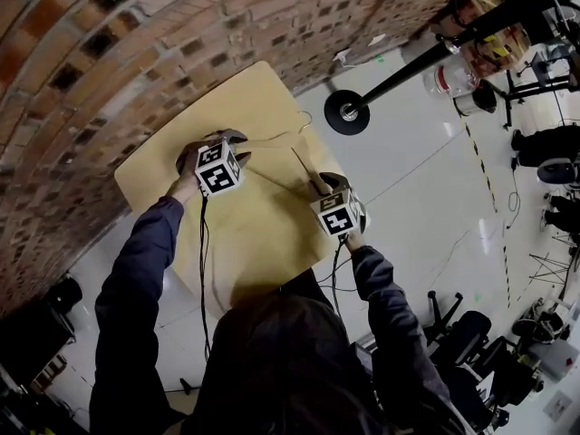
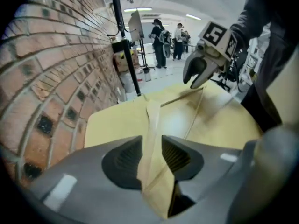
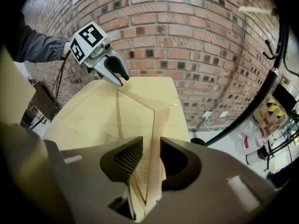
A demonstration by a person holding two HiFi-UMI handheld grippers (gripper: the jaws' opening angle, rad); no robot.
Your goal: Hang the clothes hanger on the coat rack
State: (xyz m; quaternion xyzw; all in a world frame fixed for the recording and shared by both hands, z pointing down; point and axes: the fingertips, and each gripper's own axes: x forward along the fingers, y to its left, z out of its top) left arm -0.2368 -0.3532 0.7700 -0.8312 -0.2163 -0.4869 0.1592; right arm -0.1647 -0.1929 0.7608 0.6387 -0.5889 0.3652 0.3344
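The table (image 1: 163, 170) lies under both pairs of fingers. The rack (image 1: 426, 54) stands on the floor, well away past the fingers of the right gripper (image 3: 152, 146). The hanger (image 2: 152, 113) lies flat on the table. One end sits between the right fingers. The other end sits between the fingers of the left gripper (image 2: 152, 143). Both pairs of fingers are apart and do not squeeze it.

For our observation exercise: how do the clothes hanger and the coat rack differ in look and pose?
The clothes hanger is pale wood; the coat rack is black. The clothes hanger lies on the table; the coat rack stands on the floor on a round base. Both are close to the brick wall.
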